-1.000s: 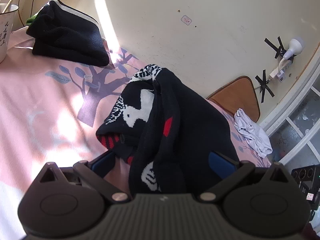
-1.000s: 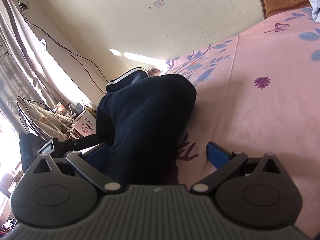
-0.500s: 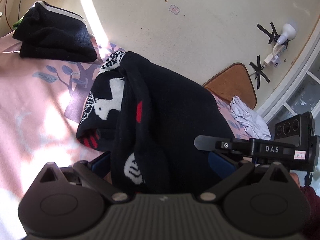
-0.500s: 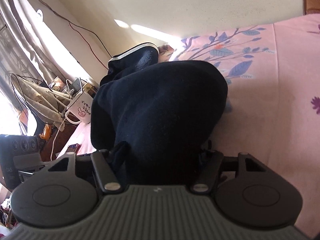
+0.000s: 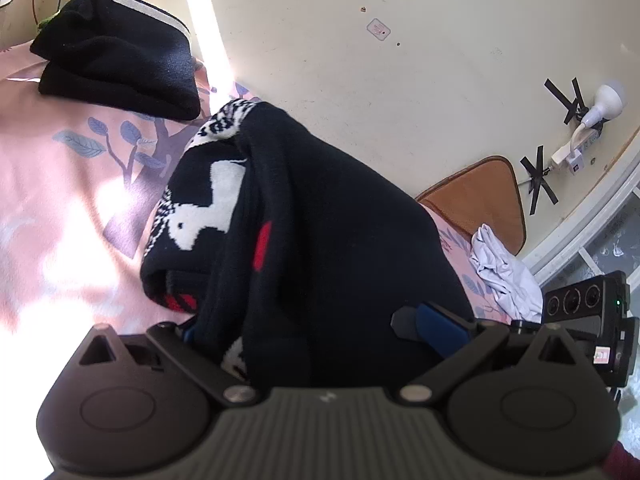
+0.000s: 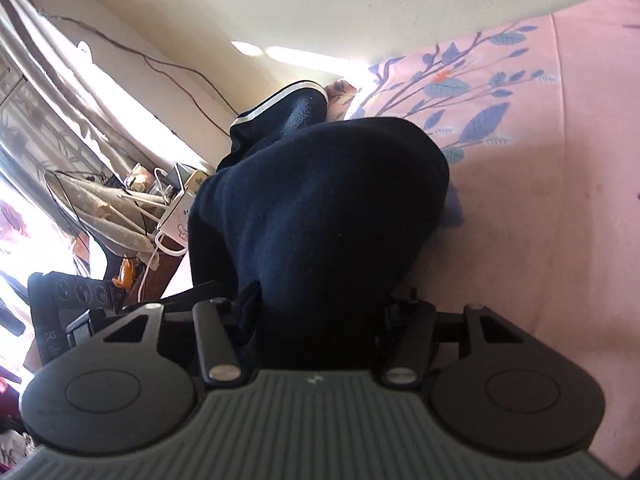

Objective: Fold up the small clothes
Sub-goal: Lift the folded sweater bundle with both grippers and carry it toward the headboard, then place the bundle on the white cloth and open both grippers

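A dark navy knit sweater (image 5: 320,216) with white animal and red pattern lies bunched on the pink floral bedsheet (image 5: 60,184). My left gripper (image 5: 316,328) is open; the sweater's cloth drapes between its blue-padded fingers (image 5: 440,326). In the right wrist view the same sweater (image 6: 320,216) fills the middle, and my right gripper (image 6: 316,316) is shut on its near edge, the fingers pressed into the cloth.
A folded black garment with a white stripe (image 5: 116,52) lies at the back left, also in the right wrist view (image 6: 280,116). A white cloth (image 5: 504,272) and brown mat (image 5: 476,196) lie at the right. The cream wall (image 5: 360,80) is close behind.
My right gripper has closed on the sweater's edge from open one second ago. The left gripper stays open with cloth draped in it, and the view has shifted slightly.
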The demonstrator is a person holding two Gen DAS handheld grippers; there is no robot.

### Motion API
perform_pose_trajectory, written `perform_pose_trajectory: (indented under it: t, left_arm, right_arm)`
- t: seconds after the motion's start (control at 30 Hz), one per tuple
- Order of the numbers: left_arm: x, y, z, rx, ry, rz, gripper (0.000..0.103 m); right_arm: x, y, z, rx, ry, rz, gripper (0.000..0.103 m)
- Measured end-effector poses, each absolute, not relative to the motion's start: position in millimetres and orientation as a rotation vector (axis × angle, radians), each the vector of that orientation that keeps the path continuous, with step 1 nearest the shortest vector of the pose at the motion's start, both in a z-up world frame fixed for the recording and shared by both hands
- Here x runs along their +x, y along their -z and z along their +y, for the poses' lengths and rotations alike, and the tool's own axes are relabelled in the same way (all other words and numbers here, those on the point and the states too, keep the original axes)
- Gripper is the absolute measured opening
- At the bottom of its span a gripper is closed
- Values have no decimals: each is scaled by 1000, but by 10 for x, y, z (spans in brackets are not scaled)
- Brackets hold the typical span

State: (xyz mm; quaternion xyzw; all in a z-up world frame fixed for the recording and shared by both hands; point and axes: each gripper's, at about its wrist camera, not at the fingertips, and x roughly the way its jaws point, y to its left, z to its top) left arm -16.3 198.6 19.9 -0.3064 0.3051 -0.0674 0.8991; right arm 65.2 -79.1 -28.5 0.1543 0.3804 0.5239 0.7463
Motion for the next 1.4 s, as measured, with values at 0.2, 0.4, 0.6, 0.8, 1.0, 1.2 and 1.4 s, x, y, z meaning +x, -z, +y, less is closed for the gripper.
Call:
perform_pose_trajectory:
  t: [0.2, 0.4, 0.6, 0.8, 1.0, 1.2, 1.4]
  left_arm:
    - [-35, -535, 2155, -700, 221, 518, 102]
    - [56, -917, 2110, -641, 243, 450, 102]
    - [429, -1115, 1635, -568, 328, 479, 102]
    - [1299, -1371, 452, -453, 515, 514, 102]
    - [2361, -1389, -948, -400, 694, 557, 102]
    - [3078, -668, -1828, -337, 526, 752, 103]
    - [2868, -343, -1714, -260, 385, 788, 102]
  right_arm:
    - [645, -315, -681, 250, -1226, 681, 45]
    - [609, -623, -720, 217, -1228, 539, 44]
    - [704, -683, -1070, 233, -1147, 480, 43]
    - [957, -837, -2074, 286, -956, 367, 43]
    - [1447, -935, -3367, 328, -684, 273, 43]
    - [2128, -471, -4066, 285, -338, 331, 52]
    - [2114, -29, -4278, 324, -255, 358, 66]
